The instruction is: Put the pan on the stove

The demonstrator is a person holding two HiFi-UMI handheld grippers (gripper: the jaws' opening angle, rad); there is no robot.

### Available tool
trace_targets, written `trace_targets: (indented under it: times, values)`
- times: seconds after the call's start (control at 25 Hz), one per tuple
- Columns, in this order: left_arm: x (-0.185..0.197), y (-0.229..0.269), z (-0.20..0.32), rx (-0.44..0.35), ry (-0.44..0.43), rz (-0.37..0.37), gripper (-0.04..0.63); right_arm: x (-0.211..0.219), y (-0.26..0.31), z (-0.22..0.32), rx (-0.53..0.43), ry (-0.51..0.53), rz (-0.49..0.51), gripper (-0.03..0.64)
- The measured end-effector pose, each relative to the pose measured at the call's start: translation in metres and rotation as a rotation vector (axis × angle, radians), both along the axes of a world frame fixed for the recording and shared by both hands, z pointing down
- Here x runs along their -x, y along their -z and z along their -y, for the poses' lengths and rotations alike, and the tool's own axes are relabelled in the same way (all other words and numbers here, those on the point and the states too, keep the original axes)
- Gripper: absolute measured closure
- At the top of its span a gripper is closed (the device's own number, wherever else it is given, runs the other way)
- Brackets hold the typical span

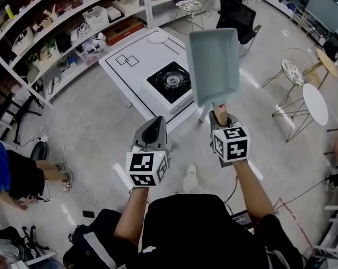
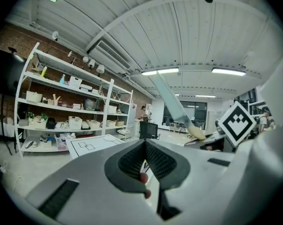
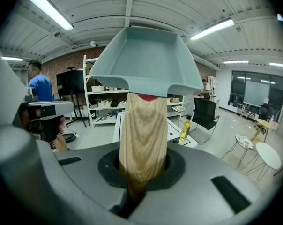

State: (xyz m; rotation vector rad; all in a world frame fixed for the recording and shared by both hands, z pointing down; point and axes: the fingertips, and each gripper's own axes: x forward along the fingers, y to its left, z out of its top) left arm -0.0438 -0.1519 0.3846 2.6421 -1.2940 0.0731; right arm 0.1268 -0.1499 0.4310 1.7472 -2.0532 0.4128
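Note:
A pale blue-grey rectangular pan (image 1: 214,66) with a wooden handle (image 1: 219,110) is held up in the air. My right gripper (image 1: 220,117) is shut on that handle. In the right gripper view the pan (image 3: 146,62) fills the top and the handle (image 3: 142,135) runs down between the jaws of the right gripper (image 3: 140,175). A black stove (image 1: 172,82) sits on the near corner of a low white table (image 1: 130,60), ahead of and below the pan. My left gripper (image 1: 153,129) is shut and holds nothing, to the left of the right one. Its view shows the pan (image 2: 172,102) edge-on.
Shelves (image 1: 74,21) full of boxes run along the back left. A black chair (image 1: 236,15) stands behind the table, and round wire tables (image 1: 314,102) are at the right. A seated person (image 1: 12,175) and floor cables (image 1: 54,136) lie at the left.

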Motion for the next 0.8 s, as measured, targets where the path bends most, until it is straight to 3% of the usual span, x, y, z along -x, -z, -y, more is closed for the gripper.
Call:
trace_targets:
  times: [0.8]
  values:
    - [-0.026, 0.002, 0.075, 0.012, 0.116, 0.018, 0.586, -0.012, -0.009, 0.094, 0.06, 0.148, -0.01, 0.611]
